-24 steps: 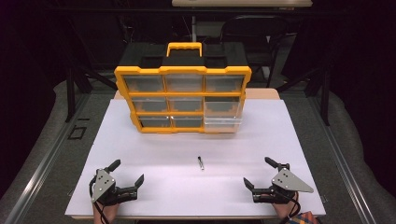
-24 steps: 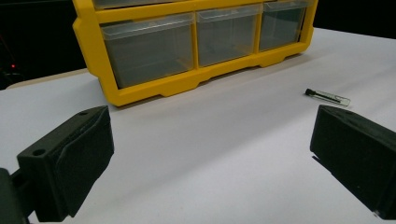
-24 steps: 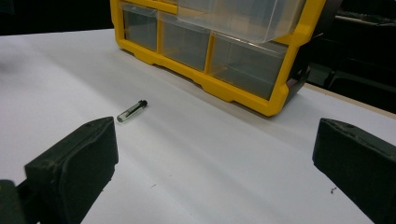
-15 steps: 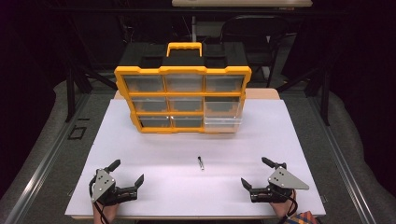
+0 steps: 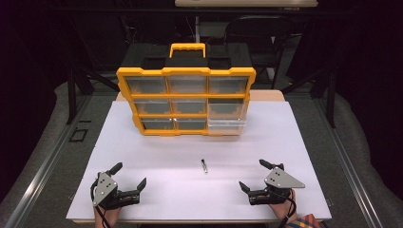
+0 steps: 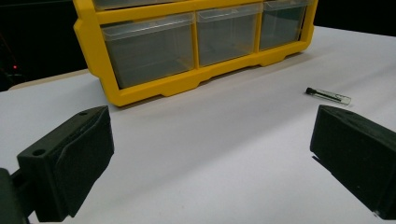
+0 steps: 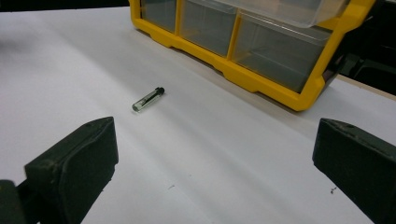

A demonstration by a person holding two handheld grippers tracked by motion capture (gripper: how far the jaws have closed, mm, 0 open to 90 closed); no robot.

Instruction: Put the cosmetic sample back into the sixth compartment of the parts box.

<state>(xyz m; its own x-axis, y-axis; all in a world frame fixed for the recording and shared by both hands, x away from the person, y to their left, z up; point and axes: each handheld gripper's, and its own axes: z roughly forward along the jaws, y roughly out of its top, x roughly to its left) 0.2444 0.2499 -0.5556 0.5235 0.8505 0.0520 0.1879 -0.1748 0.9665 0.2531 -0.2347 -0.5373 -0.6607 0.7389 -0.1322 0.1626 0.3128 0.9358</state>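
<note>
vial (image 5: 204,166): small clear glass tube, black cap, lying flat on white desk (image 5: 157,152) | in front of yellow organizer (image 5: 186,102) | left gripper (image 5: 127,177): jaws apart, empty | right gripper (image 5: 252,175): jaws apart, empty

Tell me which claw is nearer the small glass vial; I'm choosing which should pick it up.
Right, narrowly. The right claw sits open, right of and nearer the table edge than the vial. The left claw is open, farther off to the vial's left.

organizer (image 5: 186,102): yellow, clear drawers, table's (image 5: 142,156) far side | chair (image 5: 259,28): behind, dark
</note>
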